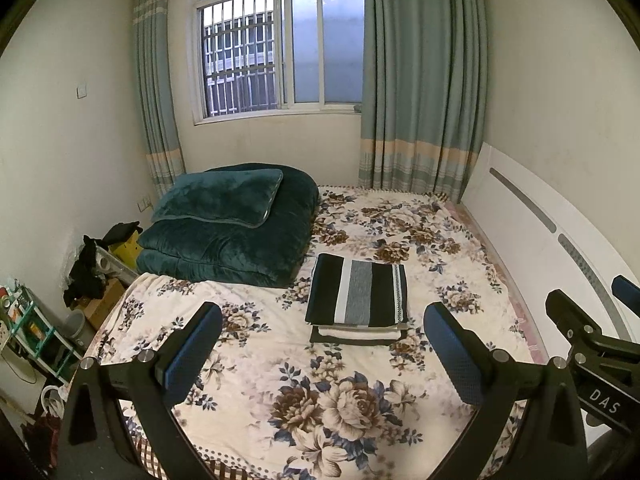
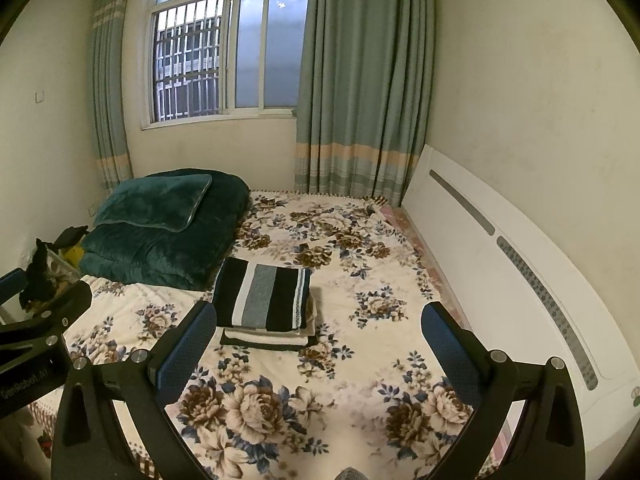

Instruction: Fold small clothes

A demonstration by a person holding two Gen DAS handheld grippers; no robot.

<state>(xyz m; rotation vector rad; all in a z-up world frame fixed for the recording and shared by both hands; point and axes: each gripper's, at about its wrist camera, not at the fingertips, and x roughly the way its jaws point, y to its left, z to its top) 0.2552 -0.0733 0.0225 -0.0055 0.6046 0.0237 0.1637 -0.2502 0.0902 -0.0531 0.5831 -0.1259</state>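
Note:
A folded black, white and grey striped garment (image 1: pixel 358 290) (image 2: pixel 264 299) lies on top of a small stack of folded clothes (image 1: pixel 360 334) (image 2: pixel 268 338) in the middle of the floral bedspread (image 1: pixel 280 360) (image 2: pixel 360 360). My left gripper (image 1: pixel 322 344) hovers above the near part of the bed, open, nothing between its blue-padded fingers (image 1: pixel 192 352). My right gripper (image 2: pixel 318 342) is also open and empty, held just right of the stack; it shows at the right edge of the left wrist view (image 1: pixel 588 320).
A folded dark green quilt with a pillow (image 1: pixel 228 224) (image 2: pixel 160 224) fills the bed's far left. A white headboard (image 1: pixel 540 240) (image 2: pixel 500 240) runs along the right. Boxes, dark clothes and a shelf (image 1: pixel 36 328) crowd the floor on the left. Curtains (image 1: pixel 420 80) flank the window.

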